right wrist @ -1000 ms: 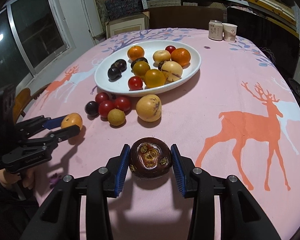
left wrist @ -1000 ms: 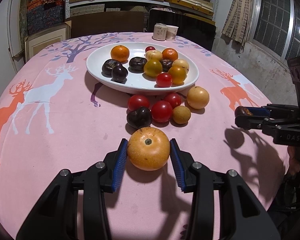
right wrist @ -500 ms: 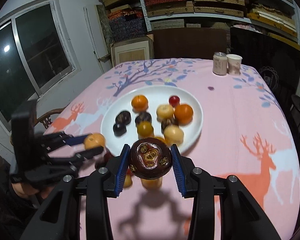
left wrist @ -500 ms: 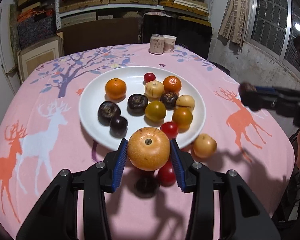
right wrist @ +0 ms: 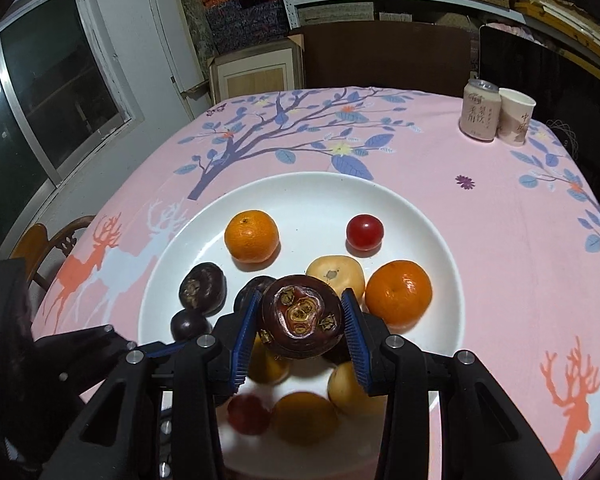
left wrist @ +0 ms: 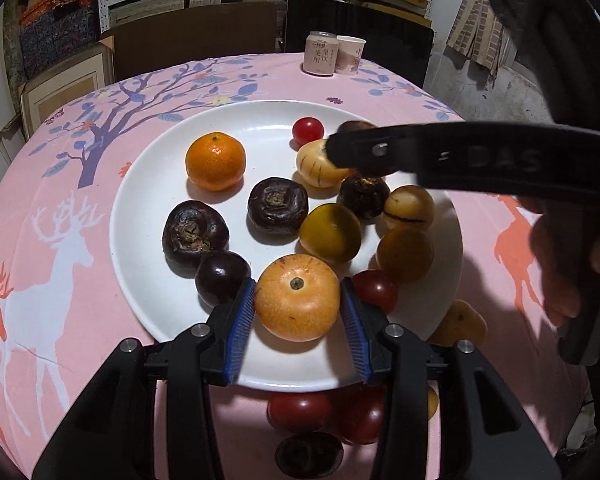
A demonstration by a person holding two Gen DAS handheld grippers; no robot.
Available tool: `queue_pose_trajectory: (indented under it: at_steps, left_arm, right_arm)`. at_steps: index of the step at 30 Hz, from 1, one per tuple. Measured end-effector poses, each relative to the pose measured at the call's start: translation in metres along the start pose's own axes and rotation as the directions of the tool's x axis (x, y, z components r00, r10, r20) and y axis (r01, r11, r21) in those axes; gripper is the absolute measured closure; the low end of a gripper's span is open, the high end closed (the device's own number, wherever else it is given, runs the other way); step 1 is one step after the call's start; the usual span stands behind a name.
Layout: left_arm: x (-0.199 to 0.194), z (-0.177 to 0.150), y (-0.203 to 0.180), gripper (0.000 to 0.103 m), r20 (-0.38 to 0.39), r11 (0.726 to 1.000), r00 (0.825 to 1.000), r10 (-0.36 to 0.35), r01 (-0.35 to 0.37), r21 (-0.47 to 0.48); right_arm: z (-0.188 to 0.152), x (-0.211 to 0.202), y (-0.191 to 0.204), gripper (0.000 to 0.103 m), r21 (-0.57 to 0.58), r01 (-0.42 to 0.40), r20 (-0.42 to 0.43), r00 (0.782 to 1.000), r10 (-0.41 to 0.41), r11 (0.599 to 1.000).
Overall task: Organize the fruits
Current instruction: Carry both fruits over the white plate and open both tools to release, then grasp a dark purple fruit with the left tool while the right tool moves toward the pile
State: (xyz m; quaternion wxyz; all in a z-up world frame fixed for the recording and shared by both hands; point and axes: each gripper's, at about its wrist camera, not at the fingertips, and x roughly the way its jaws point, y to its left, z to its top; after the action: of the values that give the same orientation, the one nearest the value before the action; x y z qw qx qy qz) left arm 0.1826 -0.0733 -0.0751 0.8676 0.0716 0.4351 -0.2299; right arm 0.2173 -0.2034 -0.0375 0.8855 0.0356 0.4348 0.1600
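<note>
A: How far along?
B: Most fruit sits on the plate (left wrist: 140, 216). Left claw (left wrist: 298, 310) grips a yellow fruit (left wrist: 296, 304), right claw (right wrist: 302, 326) a dark fruit (right wrist: 302, 322), both above it.
A: Left?
B: A few tomatoes (left wrist: 300, 412) on the worktop (left wrist: 60, 280).

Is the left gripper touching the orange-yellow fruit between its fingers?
Touching. In the left wrist view, both blue pads of the left gripper press against the sides of the orange-yellow fruit, held above the white plate.

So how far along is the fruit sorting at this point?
About a dozen fruits already lie on the white plate. In hand: the left tongs clamp a round orange-yellow fruit, the right tongs a dark brown mangosteen, both over the plate. Left: red tomatoes and some others on the pink tablecloth.
</note>
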Motion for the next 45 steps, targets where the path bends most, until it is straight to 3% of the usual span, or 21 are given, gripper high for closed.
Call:
queue_pose_trajectory:
  at_steps: [2,4,5,10,15,17,22,26,30,32,33,34,38,43,45]
  left_arm:
    - [0.001,0.001,0.000,0.059,0.005,1.000,1.000,-0.001,0.001,0.000]
    - [-0.003,0.001,0.000,0.052,0.013,1.000,1.000,-0.005,0.006,-0.005]
    - [-0.006,0.000,0.000,0.050,0.020,1.000,1.000,-0.002,0.002,-0.006]
    - [-0.045,-0.013,-0.001,0.032,0.101,1.000,0.995,0.014,-0.014,0.005]
    - [-0.081,-0.050,0.004,0.017,0.121,1.000,0.993,0.014,-0.015,0.010]
    - [-0.086,-0.066,0.007,0.016,0.112,1.000,0.994,0.018,-0.019,0.012]
    - [-0.071,-0.091,0.004,0.016,0.053,0.998,0.997,0.058,-0.060,0.031]
    - [-0.061,-0.091,0.002,0.016,0.023,0.997,0.997,0.079,-0.080,0.023]
    - [-0.054,-0.084,0.000,0.016,0.016,0.993,0.993,0.114,-0.114,0.029]
    - [-0.049,-0.082,-0.002,0.030,-0.006,0.994,0.995,0.100,-0.100,0.034]
    - [-0.044,-0.081,-0.003,0.045,-0.026,0.995,0.996,0.088,-0.087,0.039]
    - [-0.041,-0.081,-0.004,0.052,-0.042,0.997,0.996,0.072,-0.071,0.039]
    - [-0.039,-0.081,-0.005,0.054,-0.046,0.998,0.998,0.053,-0.052,0.036]
    - [-0.042,-0.080,-0.006,0.071,-0.029,0.999,1.000,0.008,-0.008,0.032]
    - [-0.045,-0.080,-0.007,0.072,-0.015,0.999,1.000,0.005,-0.005,0.033]
  right_arm:
    - [0.000,0.006,0.001,0.058,-0.006,0.002,0.001,1.000,-0.002,1.000]
    - [-0.003,0.003,0.004,0.040,-0.014,0.012,0.019,1.000,-0.012,1.000]
    - [-0.005,-0.002,0.006,0.038,-0.019,0.024,0.036,0.999,-0.023,1.000]
    - [-0.021,-0.038,0.006,0.037,0.015,0.020,0.080,0.997,-0.021,1.000]
    - [-0.073,-0.078,0.011,0.034,0.041,0.016,0.124,0.992,-0.021,0.999]
    - [-0.103,-0.087,0.011,0.034,0.083,0.029,0.148,0.988,-0.042,0.996]
    - [-0.161,-0.094,0.009,0.034,0.182,-0.033,0.158,0.987,0.004,0.983]
    - [-0.179,-0.099,0.008,0.034,0.248,-0.067,0.137,0.990,0.033,0.966]
    - [-0.186,-0.109,0.017,0.034,0.229,-0.055,0.150,0.989,0.020,0.972]
    - [-0.187,-0.114,0.021,0.034,0.216,-0.046,0.163,0.987,0.010,0.975]
    - [-0.187,-0.115,0.021,0.034,0.210,-0.041,0.166,0.986,0.005,0.977]
    - [-0.187,-0.115,0.022,0.034,0.204,-0.032,0.168,0.986,-0.003,0.978]
    - [-0.188,-0.114,0.023,0.034,0.205,-0.029,0.165,0.986,-0.005,0.978]
    - [-0.189,-0.108,0.024,0.034,0.200,-0.028,0.147,0.989,-0.002,0.979]
    - [-0.189,-0.107,0.026,0.034,0.190,-0.024,0.142,0.990,-0.003,0.981]
